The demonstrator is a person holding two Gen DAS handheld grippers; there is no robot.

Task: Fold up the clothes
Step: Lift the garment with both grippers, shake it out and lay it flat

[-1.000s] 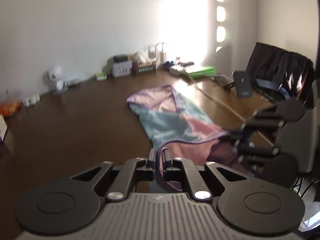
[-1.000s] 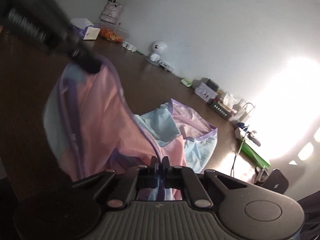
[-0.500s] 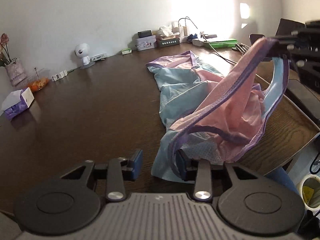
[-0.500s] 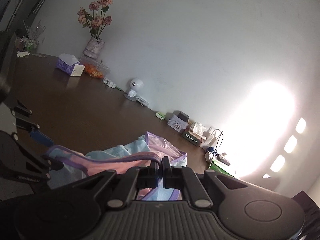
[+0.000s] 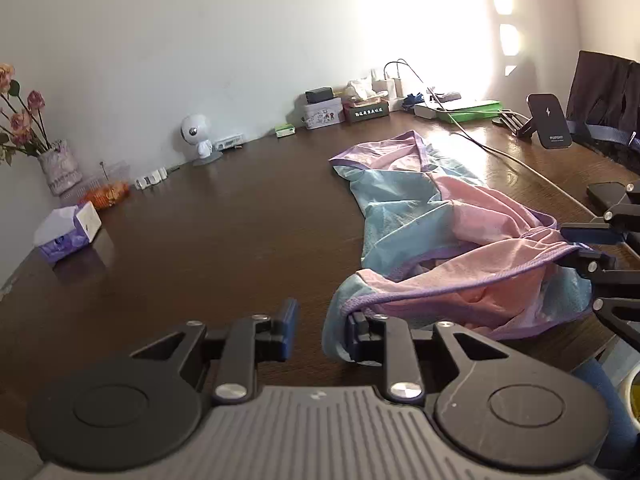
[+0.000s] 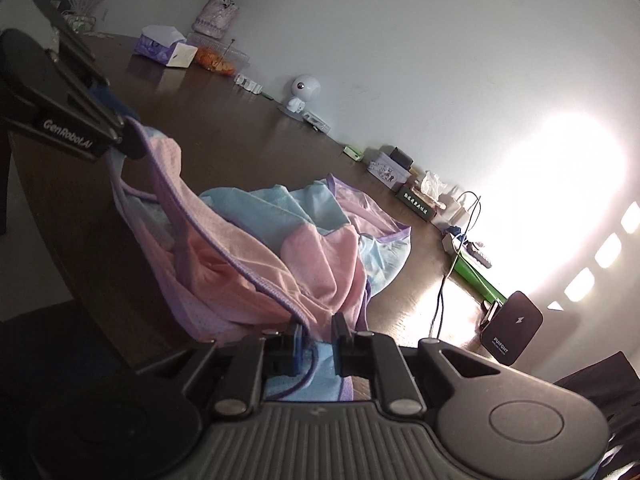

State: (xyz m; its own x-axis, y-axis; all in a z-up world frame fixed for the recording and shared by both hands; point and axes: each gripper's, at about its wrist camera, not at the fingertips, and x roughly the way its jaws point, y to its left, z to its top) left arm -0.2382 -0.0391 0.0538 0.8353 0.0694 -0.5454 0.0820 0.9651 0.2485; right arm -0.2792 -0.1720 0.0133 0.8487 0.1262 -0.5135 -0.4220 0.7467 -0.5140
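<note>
A pink, light-blue and purple-trimmed garment (image 5: 432,216) lies crumpled on the dark wooden table (image 5: 200,240), its near part bunched at the table's front edge. My left gripper (image 5: 322,330) is open, and the purple hem is draped over its right finger (image 5: 356,336). In the right wrist view the garment (image 6: 280,248) runs from the left gripper (image 6: 120,136) down to my right gripper (image 6: 318,340). The right gripper's fingers stand apart, with fabric and a purple hem lying loose between them. The right gripper (image 5: 580,248) also shows at the right edge of the left wrist view.
Along the wall stand a vase of flowers (image 5: 60,168), a tissue box (image 5: 68,232), a small white camera (image 5: 198,136), tins (image 5: 322,110) and a green pad (image 5: 472,108). A cable (image 5: 520,160) and a charger stand (image 5: 550,126) are at the right.
The left gripper let go of the hem first, then the right gripper opened. The lifted part of the garment has come down onto the table.
</note>
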